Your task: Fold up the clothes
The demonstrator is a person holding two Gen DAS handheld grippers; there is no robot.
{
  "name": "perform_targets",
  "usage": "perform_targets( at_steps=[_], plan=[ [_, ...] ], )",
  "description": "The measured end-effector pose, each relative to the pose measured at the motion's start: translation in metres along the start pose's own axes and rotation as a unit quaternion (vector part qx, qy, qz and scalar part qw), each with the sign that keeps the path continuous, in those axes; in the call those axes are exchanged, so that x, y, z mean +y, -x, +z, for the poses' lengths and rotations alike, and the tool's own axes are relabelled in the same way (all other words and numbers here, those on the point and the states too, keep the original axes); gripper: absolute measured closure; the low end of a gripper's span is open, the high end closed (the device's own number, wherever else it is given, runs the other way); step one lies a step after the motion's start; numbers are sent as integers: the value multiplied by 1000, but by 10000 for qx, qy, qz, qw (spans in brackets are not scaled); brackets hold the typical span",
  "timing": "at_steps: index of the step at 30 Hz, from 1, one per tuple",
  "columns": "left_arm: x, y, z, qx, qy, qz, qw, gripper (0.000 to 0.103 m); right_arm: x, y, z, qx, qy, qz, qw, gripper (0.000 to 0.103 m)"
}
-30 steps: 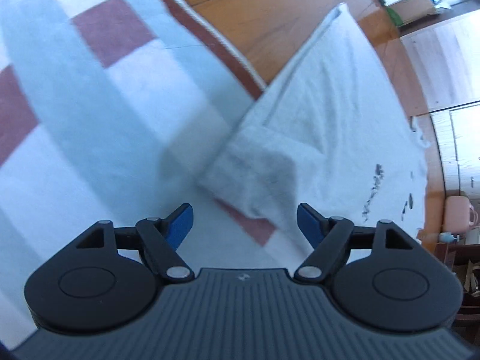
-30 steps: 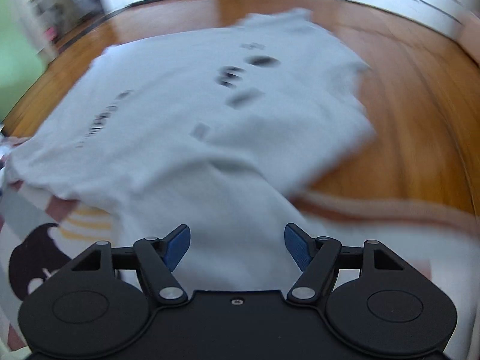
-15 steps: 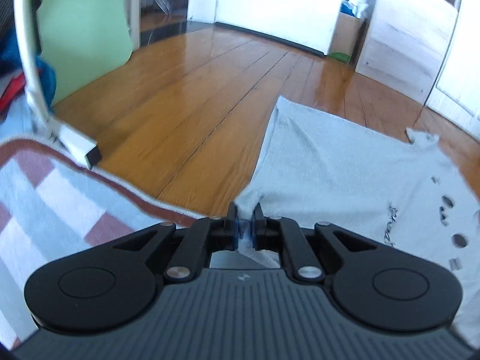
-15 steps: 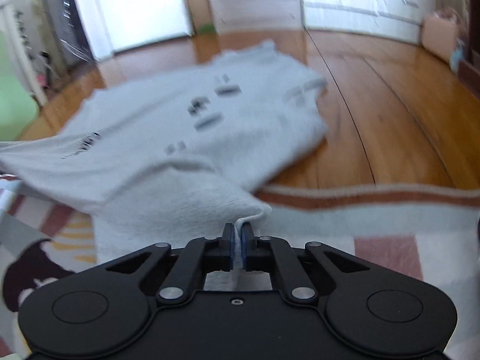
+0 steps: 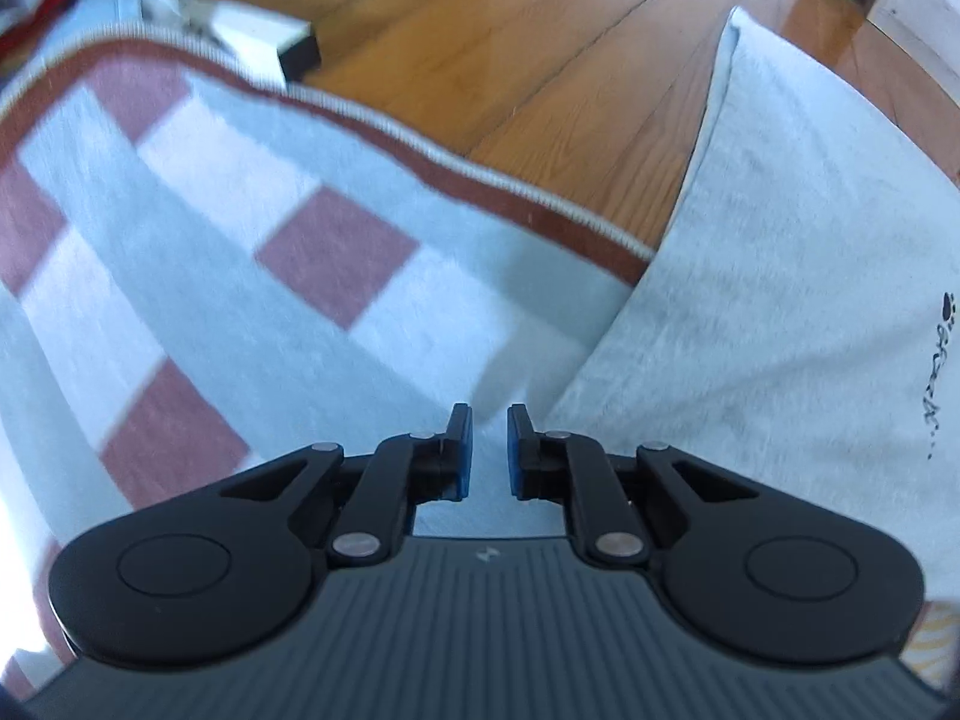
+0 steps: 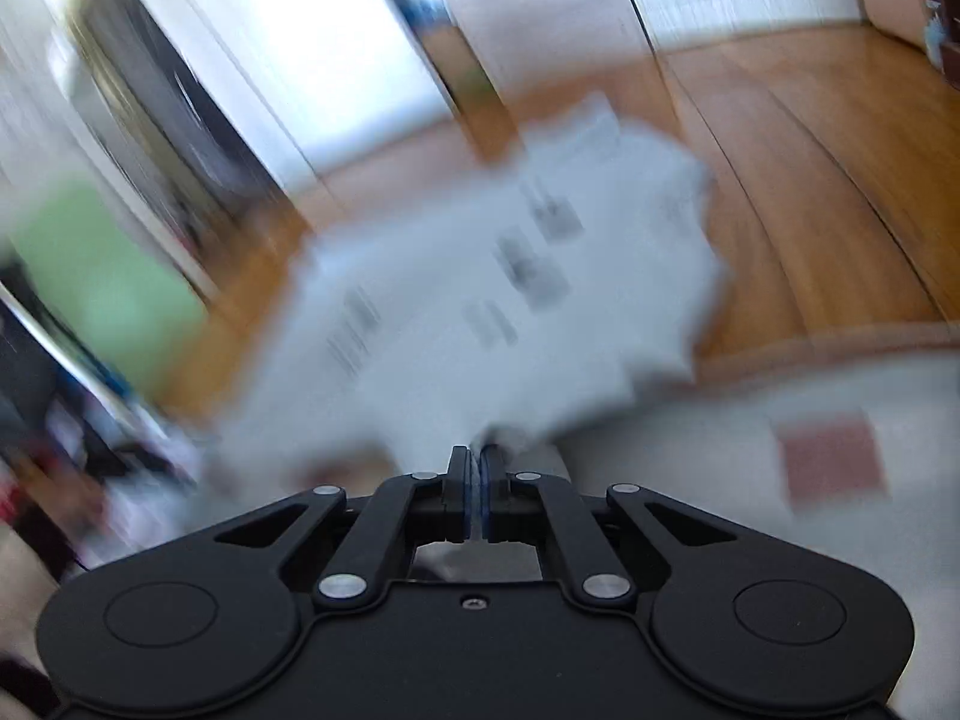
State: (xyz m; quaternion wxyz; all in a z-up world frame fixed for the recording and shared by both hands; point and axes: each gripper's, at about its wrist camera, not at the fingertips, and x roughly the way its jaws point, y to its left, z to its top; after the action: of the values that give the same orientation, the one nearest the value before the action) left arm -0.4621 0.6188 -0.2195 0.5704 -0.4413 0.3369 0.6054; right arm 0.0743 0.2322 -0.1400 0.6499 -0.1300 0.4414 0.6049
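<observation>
The left wrist view is sharp, and there the left gripper (image 5: 486, 450) hangs with a narrow gap between its 2 blue-padded fingers (image 5: 461, 450), nothing between them, just beside the near corner of the pale grey T-shirt (image 5: 780, 312). The shirt lies flat and soft, partly on the checked blanket (image 5: 240, 276) and partly out over the wooden floor (image 5: 540, 60), with a line of small dark print near its right side. The blanket is woolly, in pale blue, white and dull red squares, with a red border and a white stitched edge that curves across the boards. A white bar with a black end (image 5: 258, 39) rests at that edge. The right wrist view is heavily smeared by motion, yet it shows what the other does not: the right gripper (image 6: 476, 495) is pinched tight on a bunched fold of the same shirt (image 6: 480, 312), which spreads away from it over floor and blanket. Bare boards (image 6: 810, 180) lie open to the right.
</observation>
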Motion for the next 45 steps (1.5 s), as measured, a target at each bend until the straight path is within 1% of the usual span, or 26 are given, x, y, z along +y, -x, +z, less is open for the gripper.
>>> perform_targets(
  at_steps=[3, 6, 9, 10, 11, 13, 14, 16, 18, 19, 21, 24, 26, 28, 29, 30, 31, 33, 35, 37, 38, 39, 40, 41, 43, 45],
  plan=[
    [4, 3, -2, -18, 71, 67, 10000, 94, -7, -47, -32, 866, 55, -948, 9917, 99],
    [5, 10, -6, -151, 52, 242, 9996, 94, -7, -56, -39, 941, -110, -951, 9909, 98],
    [14, 17, -7, -85, 388, -241, 9989, 85, -1, -50, -28, 892, 293, -1233, 9879, 93],
    [16, 15, -9, 44, 531, -526, 9972, 74, -1, -47, -24, 815, 281, -1280, 9880, 90],
    [18, 13, -11, 175, 674, -813, 9943, 62, -6, -45, -23, 715, 87, -1190, 9903, 84],
    [12, 21, -11, -100, 526, -818, 9952, 55, -17, -42, -23, 590, -427, -954, 9928, 42],
    [9, 25, -11, -244, 447, -812, 9954, 46, -23, -44, -26, 581, -689, -793, 9928, 42],
    [2, 34, -11, -533, 287, -801, 9949, 46, -30, -52, -31, 627, -979, -519, 9919, 40],
    [-4, 43, -10, -821, 127, -789, 9934, 96, -25, -54, -32, 355, -726, -403, 9959, 68],
    [-8, 47, -10, -965, 47, -782, 9922, 101, -22, -54, -31, 252, -612, -340, 9972, 97],
    [-14, 56, -10, -1252, -113, -769, 9891, 102, -20, -37, -19, -114, -681, 38, 9976, 98],
    [-24, 69, -10, -1679, -353, -747, 9823, 101, -36, 9, -5, -933, -1322, 1354, 9775, 98],
    [-26, 66, -11, -1595, -473, -539, 9846, 101, -48, 16, 0, -727, -1565, 1810, 9682, 99],
    [-23, 49, -14, -1098, -547, -116, 9924, 100, -49, -3, -5, 41, -1248, 805, 9889, 99],
    [-22, 41, -16, -848, -584, 96, 9946, 100, -43, -19, -12, 487, -845, -11, 9952, 99],
    [-20, 33, -17, -597, -620, 308, 9958, 100, -38, -34, -20, 871, -503, -723, 9923, 99],
    [-19, 25, -19, -345, -655, 519, 9959, 100, -36, -46, -29, 1038, -448, -990, 9886, 99],
    [-13, 26, -21, -398, -602, 618, 9955, 97, -37, -52, -35, 1053, -685, -842, 9885, 99],
    [-16, 41, -20, -716, -588, 488, 9945, 81, -38, -53, -35, 977, -901, -663, 9889, 95],
    [-29, 59, -26, -1086, -797, 97, 9908, 66, -38, -49, -34, 800, -955, -529, 9908, 91],
    [-37, 67, -29, -1236, -939, -148, 9878, 61, -38, -45, -33, 679, -932, -477, 9922, 81],
    [-49, 73, -34, -1268, -1090, -445, 9849, 60, -37, -43, -32, 578, -917, -436, 9932, 70],
    [-61, 79, -40, -1293, -1240, -744, 9810, 58, -38, -44, -32, 541, -932, -432, 9932, 44],
    [-75, 84, -47, -1288, -1439, -1049, 9756, 58, -38, -46, -33, 503, -946, -428, 9933, 32],
    [-107, 92, -63, -1269, -1923, -1593, 9600, 58, -39, -50, -34, 429, -975, -421, 9934, 33],
    [-144, 101, -84, -1411, -2694, -1849, 9345, 57, -37, -48, -27, 327, -953, -284, 9945, 53]
  ],
)
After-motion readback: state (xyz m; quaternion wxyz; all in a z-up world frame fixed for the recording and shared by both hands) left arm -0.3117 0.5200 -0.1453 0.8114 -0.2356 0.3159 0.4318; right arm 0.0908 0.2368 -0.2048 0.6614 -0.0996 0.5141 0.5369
